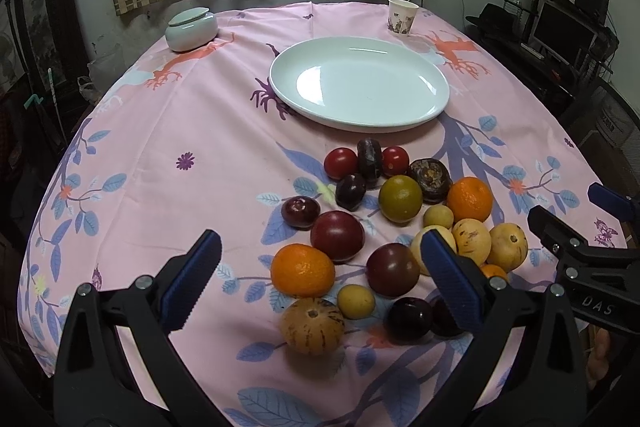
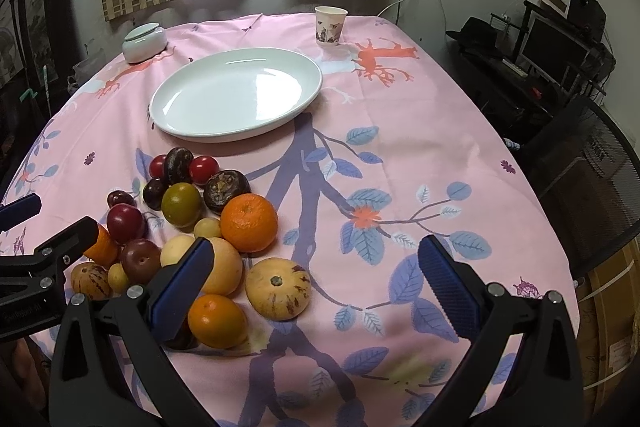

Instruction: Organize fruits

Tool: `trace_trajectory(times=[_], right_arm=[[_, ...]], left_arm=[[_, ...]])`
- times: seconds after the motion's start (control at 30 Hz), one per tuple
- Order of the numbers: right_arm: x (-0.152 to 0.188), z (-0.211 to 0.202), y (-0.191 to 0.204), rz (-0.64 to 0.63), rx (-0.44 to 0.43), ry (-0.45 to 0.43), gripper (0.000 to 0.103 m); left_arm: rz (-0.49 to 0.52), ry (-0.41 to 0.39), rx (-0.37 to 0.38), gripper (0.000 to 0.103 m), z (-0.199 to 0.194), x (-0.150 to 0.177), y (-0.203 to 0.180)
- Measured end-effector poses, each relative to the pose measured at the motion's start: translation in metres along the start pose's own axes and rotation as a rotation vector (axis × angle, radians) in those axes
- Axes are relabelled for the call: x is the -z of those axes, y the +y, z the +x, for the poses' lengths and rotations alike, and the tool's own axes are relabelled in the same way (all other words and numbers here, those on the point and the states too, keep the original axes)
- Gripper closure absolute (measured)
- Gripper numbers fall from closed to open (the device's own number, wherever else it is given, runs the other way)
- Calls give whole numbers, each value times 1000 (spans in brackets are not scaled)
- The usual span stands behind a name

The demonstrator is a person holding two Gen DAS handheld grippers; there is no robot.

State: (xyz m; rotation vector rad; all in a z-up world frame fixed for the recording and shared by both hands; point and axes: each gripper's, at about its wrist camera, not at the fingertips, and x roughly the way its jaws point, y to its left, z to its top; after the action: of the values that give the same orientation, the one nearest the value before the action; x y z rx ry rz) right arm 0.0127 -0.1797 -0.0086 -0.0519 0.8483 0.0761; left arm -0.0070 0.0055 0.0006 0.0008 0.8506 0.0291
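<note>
Meanwhile, paper cup (image 1: 402,16) and lidded jar (image 1: 191,29) beyond the plate (image 1: 296,99), fruit pile (image 1: 384,227) nearer.

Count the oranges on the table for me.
3 oranges: one at the pile's right side, one at its near edge, one on its left side, partly covered. More could be hidden.

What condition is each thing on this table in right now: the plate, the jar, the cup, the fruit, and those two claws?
White plate: upright on the cloth, nothing on it.
Lidded jar: lid on.
Paper cup: standing upright; contents cannot be seen.
Fruit pile: loose on the cloth, none on the plate.
Left claw: open, holding nothing.
Right claw: open, holding nothing.
</note>
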Motion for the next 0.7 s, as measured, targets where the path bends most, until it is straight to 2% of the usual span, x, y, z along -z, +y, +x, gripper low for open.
trace_trajectory(times=[0.7], right_arm=[[0,1,0,2,-3,4,1]], left_arm=[[1,2,2,2,2,1,-1]])
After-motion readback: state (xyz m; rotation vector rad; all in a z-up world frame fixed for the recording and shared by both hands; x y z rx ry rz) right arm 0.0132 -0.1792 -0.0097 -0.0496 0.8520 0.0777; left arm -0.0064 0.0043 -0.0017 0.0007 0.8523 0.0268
